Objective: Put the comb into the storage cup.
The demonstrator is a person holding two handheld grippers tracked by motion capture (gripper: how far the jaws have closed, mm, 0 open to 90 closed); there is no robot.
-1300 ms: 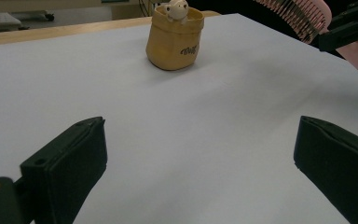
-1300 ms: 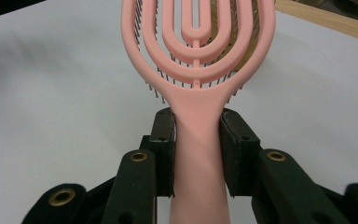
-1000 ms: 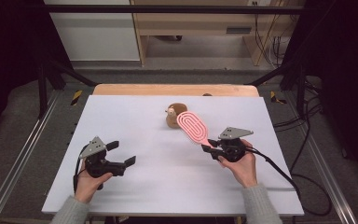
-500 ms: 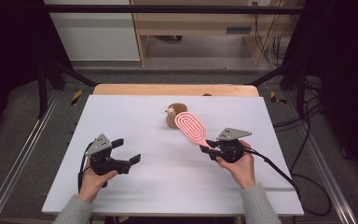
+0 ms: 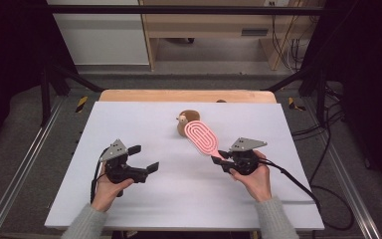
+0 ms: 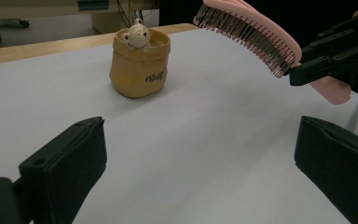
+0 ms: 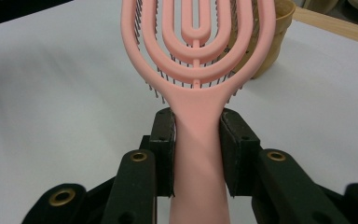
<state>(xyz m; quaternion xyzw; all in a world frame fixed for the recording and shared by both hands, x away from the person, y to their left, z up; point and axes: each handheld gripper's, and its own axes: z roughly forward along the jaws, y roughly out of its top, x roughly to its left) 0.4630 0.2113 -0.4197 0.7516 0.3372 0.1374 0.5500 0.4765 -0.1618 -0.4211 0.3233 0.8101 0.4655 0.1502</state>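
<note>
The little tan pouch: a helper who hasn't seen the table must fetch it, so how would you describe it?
On the white table, look toward the far middle, just beyond the pink hairbrush held in the right gripper. The tan pouch stands upright there, with a small bear figure peeking over its rim.

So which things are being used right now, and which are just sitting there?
In use:
- pink hairbrush, its handle pinched in the right gripper
- left gripper, fingers open, nothing between them

Just sitting there:
- small tan pouch with a toy bear in it, standing on the white table
</note>
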